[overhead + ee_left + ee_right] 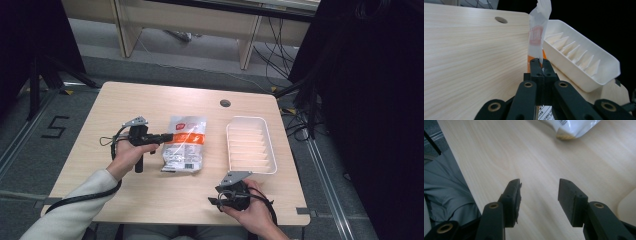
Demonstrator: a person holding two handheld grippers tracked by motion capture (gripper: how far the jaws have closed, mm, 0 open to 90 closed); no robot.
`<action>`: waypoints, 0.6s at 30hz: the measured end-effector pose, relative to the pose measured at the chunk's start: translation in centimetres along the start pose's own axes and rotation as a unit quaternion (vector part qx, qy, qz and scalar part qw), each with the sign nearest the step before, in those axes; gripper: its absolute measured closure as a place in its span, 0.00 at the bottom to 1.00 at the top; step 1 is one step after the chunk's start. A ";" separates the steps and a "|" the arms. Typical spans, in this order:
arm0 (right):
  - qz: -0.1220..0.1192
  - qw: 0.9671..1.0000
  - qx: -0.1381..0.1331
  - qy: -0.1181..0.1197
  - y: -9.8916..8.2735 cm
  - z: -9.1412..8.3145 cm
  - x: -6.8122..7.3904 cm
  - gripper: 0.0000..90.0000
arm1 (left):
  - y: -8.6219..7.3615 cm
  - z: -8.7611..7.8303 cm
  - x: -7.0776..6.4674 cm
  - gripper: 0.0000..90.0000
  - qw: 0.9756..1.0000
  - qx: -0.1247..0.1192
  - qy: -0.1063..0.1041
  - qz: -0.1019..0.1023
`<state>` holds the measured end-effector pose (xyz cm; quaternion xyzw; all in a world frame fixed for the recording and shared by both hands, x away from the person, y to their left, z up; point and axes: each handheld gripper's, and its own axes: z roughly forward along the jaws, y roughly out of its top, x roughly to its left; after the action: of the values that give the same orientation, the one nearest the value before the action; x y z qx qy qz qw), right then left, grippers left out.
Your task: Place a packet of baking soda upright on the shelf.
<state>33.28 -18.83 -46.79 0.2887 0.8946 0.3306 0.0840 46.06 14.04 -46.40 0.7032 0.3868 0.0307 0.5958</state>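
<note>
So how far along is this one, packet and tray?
Done: the left tool is shut on the packet's edge. In hand: the packet is not yet fully off the table. Left: probably moving it to the empty tray. The right tool is open, holding nothing.

A large dark "5" [55, 127] is marked on the floor to the left of my counter. The snack bag [184, 143] carries a red emblem, an orange band with white print and a barcode label, but I can read none of its wording; the small print at its lower end is just as illegible in my left claw view.
</note>
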 end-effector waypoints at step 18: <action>-0.081 0.994 -0.005 -0.078 7.5 -6.0 -2.9 0.44 | 0.0 -1.4 -5.5 1.00 0.995 -0.007 -0.080 0.058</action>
<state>37.07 -19.13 -37.54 0.2396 0.9042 0.3034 0.1815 41.50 11.95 -43.66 0.7205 0.2959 0.0119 0.6270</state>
